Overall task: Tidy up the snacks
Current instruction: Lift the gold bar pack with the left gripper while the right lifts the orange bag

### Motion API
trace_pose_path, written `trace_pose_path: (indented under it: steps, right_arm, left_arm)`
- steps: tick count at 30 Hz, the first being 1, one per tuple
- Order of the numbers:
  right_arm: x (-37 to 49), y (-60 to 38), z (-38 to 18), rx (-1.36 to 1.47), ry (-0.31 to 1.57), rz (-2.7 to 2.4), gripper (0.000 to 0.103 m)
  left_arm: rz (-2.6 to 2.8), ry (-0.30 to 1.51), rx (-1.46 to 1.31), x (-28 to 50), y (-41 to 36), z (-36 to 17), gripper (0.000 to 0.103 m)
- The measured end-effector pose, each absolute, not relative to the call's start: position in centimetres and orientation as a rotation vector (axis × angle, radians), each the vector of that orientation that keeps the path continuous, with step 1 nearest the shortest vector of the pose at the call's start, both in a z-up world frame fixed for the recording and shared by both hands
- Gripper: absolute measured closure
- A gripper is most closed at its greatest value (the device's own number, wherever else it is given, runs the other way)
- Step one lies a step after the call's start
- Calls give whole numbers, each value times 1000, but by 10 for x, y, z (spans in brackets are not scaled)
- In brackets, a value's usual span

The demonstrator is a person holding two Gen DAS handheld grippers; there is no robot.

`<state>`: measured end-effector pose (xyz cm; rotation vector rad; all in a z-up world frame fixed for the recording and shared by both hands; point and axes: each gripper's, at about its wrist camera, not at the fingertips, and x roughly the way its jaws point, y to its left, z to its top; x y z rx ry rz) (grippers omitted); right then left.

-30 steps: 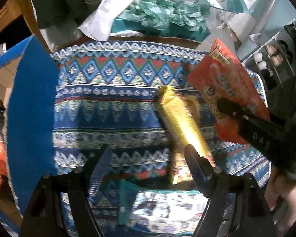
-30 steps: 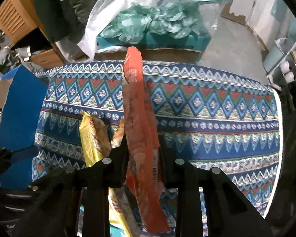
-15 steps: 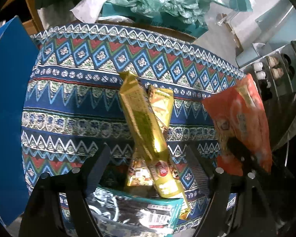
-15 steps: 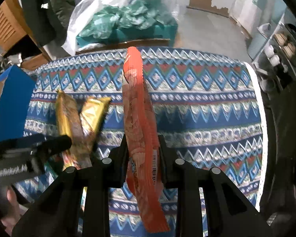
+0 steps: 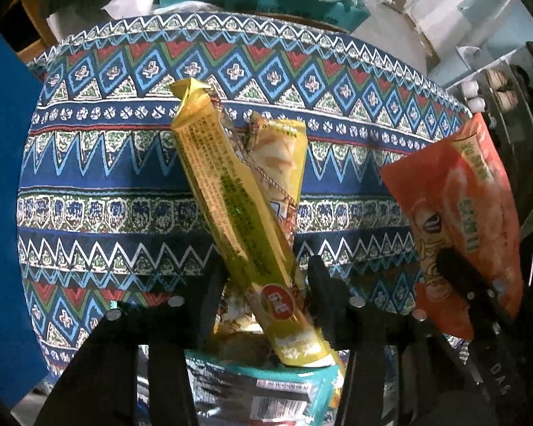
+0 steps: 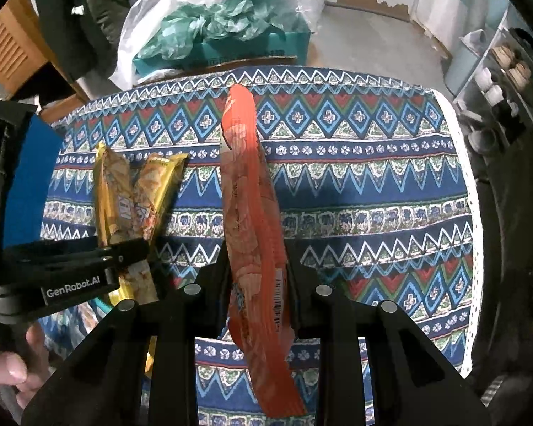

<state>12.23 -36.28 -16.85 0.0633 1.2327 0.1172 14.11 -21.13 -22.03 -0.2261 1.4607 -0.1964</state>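
Observation:
Two yellow snack packs cross on the patterned tablecloth (image 5: 99, 184): a long one (image 5: 227, 191) lying over a shorter one (image 5: 280, 156). My left gripper (image 5: 266, 277) points down over their near ends, its jaws closing with both packs between them and the pads touching the wrappers. From the right wrist view the left gripper (image 6: 89, 266) crosses the same yellow packs (image 6: 124, 198). My right gripper (image 6: 257, 269) is shut on an orange snack bag (image 6: 248, 195), held edge-on above the cloth. That orange bag (image 5: 469, 213) hangs at the right of the left wrist view.
A teal and silver pack (image 5: 266, 390) lies at the table's near edge under the yellow packs. A blue box (image 5: 0, 177) stands at the left. Behind the table sits a teal box of crumpled paper (image 6: 231, 35); a shelf (image 6: 497, 81) stands at the right. A hand (image 6: 10, 369) holds the left gripper.
The left gripper moved over the yellow packs, sank, and its jaws drew in from wide apart onto them. The right gripper carried the orange bag rightward, away from the packs.

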Motion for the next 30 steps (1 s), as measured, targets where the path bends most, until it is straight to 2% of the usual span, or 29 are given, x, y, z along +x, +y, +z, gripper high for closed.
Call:
trace_pose_path:
  steps: [2, 4, 16, 30]
  right_arm:
    - [124, -361, -168, 67, 1234, 119, 77]
    - [126, -357, -165, 64, 1226, 128, 77]
    - [124, -342, -152, 52, 1184, 144, 77]
    - [120, -329, -108, 47, 1069, 143, 77]
  left_arm:
    - [-197, 1445, -233, 140, -211, -219, 70]
    - [-231, 1431, -272, 141, -208, -216, 76]
    - [-274, 1258, -278, 151, -195, -171, 76]
    - [-273, 1049, -193, 147, -184, -99, 76]
